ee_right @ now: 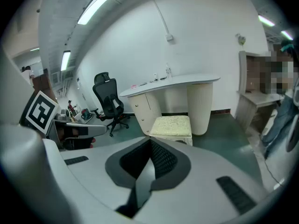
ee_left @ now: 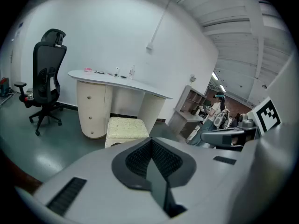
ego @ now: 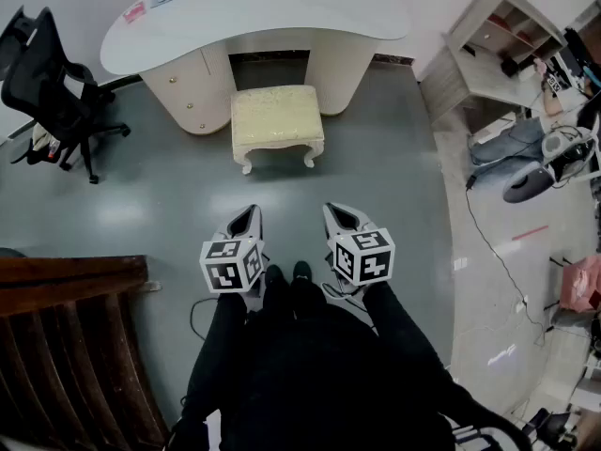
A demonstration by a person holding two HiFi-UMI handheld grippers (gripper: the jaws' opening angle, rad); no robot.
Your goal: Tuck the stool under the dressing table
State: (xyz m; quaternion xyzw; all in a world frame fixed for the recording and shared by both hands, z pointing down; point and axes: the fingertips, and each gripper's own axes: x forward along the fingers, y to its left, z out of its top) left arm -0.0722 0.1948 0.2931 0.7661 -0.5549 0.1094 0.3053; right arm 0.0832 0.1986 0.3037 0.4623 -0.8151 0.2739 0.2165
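Though the stool (ego: 277, 120) fronts the dressing table (ego: 254, 17), it is untucked; task unstarted. Left gripper (ego: 246, 222) and right gripper (ego: 343, 218): jaws together, empty, well short of it.

Glossy grey-green floor (ego: 141, 214), white wall (ee_left: 117, 31), black office chair (ego: 52, 83) left, pale shelf unit (ego: 498, 36) right.

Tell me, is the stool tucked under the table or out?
Out. The stool stands in front of the dressing table, at its opening, and the head view shows the whole cushion, none of it covered by the top.
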